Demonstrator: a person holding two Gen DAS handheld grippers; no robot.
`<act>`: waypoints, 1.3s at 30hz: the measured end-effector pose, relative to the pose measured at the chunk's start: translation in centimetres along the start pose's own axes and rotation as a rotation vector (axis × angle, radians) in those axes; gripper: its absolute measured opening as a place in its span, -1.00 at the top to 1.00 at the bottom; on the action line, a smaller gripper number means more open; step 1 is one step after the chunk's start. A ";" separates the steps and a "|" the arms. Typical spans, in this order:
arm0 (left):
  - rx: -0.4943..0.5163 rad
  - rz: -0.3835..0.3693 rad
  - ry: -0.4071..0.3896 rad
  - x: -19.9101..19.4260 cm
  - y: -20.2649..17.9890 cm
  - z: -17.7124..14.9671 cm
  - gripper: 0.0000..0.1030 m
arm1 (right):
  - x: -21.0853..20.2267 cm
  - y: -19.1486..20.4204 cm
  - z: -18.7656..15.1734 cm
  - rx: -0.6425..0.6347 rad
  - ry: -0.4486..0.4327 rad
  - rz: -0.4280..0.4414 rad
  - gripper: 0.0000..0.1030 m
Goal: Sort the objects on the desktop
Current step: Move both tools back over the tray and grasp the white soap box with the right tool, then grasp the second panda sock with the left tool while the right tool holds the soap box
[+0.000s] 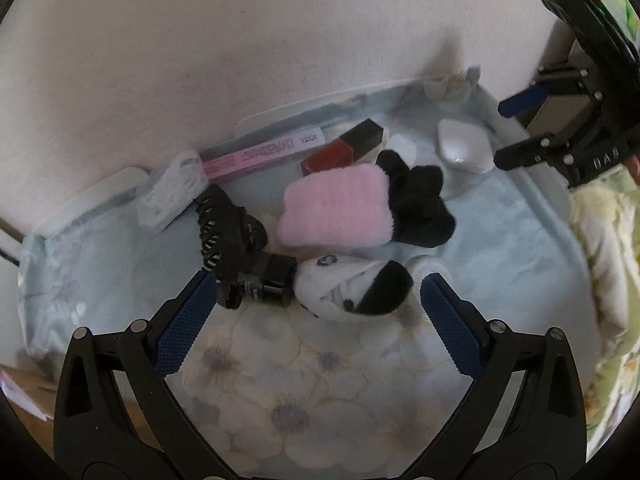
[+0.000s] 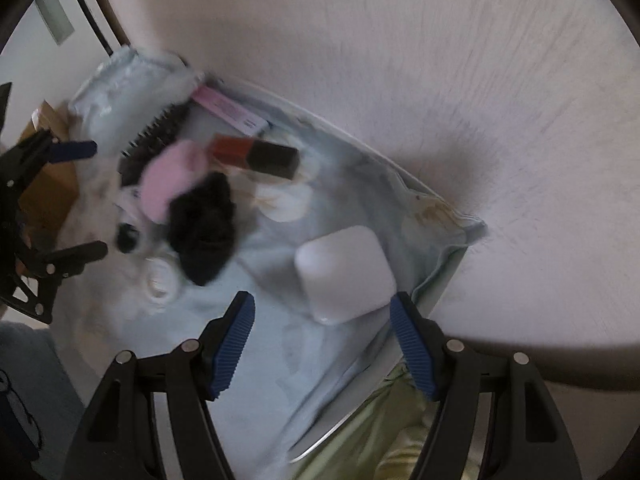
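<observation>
The only clear lettering is "DAB" on the right gripper (image 1: 516, 132); the print on the pink box (image 1: 256, 154) is unreadable. The left gripper (image 1: 316, 320) has its jaws wide apart and empty, the white-and-black sock (image 1: 352, 288) lying just beyond them, between the tips. The right gripper's jaws stand half open, holding nothing, the white case (image 2: 344, 276) just ahead between them.

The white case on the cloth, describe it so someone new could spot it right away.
Find the pale blue floral cloth along the wall. Near its right-hand corner, apart from the central pile of socks, lies the white case, just ahead of the open right gripper. It is the only smooth, hard, rounded-square thing there.
</observation>
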State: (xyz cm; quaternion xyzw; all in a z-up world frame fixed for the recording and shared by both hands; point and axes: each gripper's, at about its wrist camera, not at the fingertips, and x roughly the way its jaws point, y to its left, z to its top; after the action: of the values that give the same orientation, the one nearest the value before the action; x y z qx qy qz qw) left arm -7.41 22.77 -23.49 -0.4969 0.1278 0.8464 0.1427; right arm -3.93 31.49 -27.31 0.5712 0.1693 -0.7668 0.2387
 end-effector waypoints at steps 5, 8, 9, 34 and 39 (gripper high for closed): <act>0.028 0.018 -0.005 1.1 -0.7 -0.2 -0.86 | 2.1 -0.5 0.4 -0.076 0.034 0.008 -0.28; 0.013 -0.003 0.014 2.0 -0.6 -0.2 -0.72 | 3.2 -0.7 0.6 -0.117 0.062 -0.005 -0.28; 0.007 -0.013 0.012 2.1 -0.6 -0.2 -0.70 | 3.4 -0.7 0.7 -0.123 0.067 -0.003 -0.28; -0.009 -0.174 -0.031 1.2 0.3 0.2 0.59 | 3.0 -0.4 -0.5 -0.199 0.043 0.005 -0.16; -0.006 -0.208 -0.020 1.1 0.2 0.6 0.69 | 2.1 -0.3 -1.3 -0.183 0.039 0.007 -0.16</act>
State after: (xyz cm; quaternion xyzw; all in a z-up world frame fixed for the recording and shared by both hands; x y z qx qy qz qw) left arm -8.50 22.98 -24.20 -0.4996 0.0714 0.8322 0.2295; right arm -3.58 32.03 -29.70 0.5626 0.2414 -0.7359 0.2893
